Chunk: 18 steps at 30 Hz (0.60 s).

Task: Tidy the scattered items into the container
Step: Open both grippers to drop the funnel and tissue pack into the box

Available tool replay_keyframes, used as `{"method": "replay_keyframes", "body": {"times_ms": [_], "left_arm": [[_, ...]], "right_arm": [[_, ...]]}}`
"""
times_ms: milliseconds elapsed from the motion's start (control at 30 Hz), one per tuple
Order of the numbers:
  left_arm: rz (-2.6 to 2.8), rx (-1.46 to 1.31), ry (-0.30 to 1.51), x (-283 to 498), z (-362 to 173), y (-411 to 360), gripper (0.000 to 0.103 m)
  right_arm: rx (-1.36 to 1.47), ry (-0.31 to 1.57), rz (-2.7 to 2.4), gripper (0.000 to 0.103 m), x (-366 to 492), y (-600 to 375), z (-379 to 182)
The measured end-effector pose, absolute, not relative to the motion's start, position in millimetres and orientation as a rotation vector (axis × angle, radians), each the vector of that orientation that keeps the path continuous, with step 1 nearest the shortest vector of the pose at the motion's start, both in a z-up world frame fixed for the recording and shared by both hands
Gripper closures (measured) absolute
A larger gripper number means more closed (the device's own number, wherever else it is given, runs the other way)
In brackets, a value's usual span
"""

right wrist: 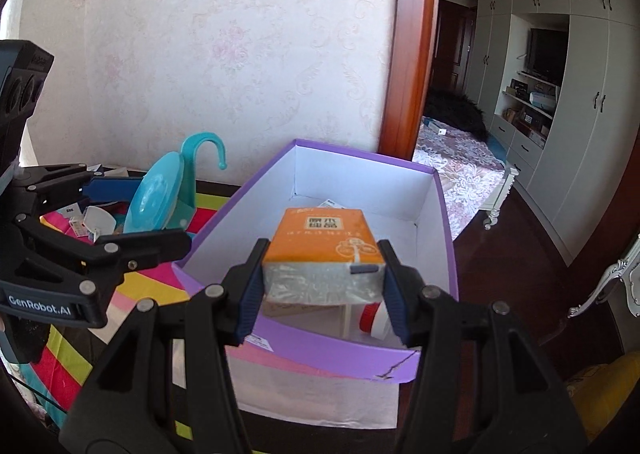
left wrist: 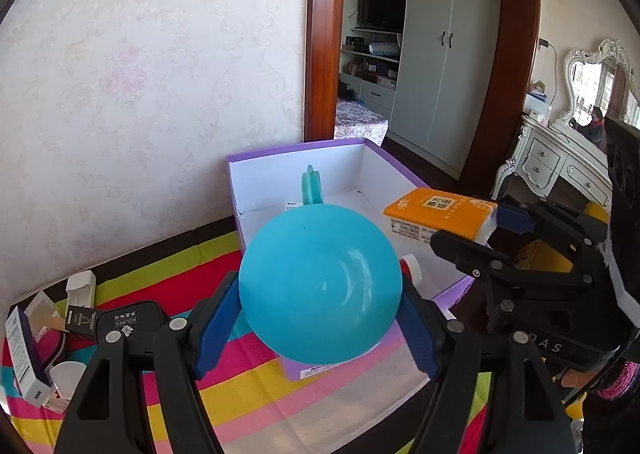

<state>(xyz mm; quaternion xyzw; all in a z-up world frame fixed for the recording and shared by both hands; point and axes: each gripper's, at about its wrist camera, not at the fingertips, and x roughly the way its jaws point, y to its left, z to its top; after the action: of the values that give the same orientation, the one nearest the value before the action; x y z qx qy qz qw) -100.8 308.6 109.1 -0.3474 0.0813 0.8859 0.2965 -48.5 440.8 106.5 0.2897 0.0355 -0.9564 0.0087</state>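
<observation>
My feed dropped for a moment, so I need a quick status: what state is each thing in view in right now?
Left hand-held gripper: shut on the blue scoop.
Blue scoop: held off the table, over the box's near edge.
Right hand-held gripper: shut on the tissue pack.
Tissue pack: held above the box, not yet inside.
Purple box: open, a red-capped bottle lying inside.
Small packages: scattered on the striped cloth.

"GenRobot.AI" stands in white on the black body of the left gripper, seen from the right wrist. From the left wrist, the right gripper body shows "DAS" (the rest is cut off). A black case near the striped cloth's left edge reads "ROLMEX". The orange tissue pack carries Chinese characters, too small to read.
</observation>
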Motion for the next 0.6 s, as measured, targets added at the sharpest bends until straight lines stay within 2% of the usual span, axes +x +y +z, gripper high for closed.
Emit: {"method": "replay_keyframes", "body": {"times_ms": [600], "left_arm": [[2.365,-1.042,0.299,-168.5,81.7,346.2,0.028]], "right_arm": [[1.011,0.101,-3.013,0.046,-115.9,475.3,94.2]]}}
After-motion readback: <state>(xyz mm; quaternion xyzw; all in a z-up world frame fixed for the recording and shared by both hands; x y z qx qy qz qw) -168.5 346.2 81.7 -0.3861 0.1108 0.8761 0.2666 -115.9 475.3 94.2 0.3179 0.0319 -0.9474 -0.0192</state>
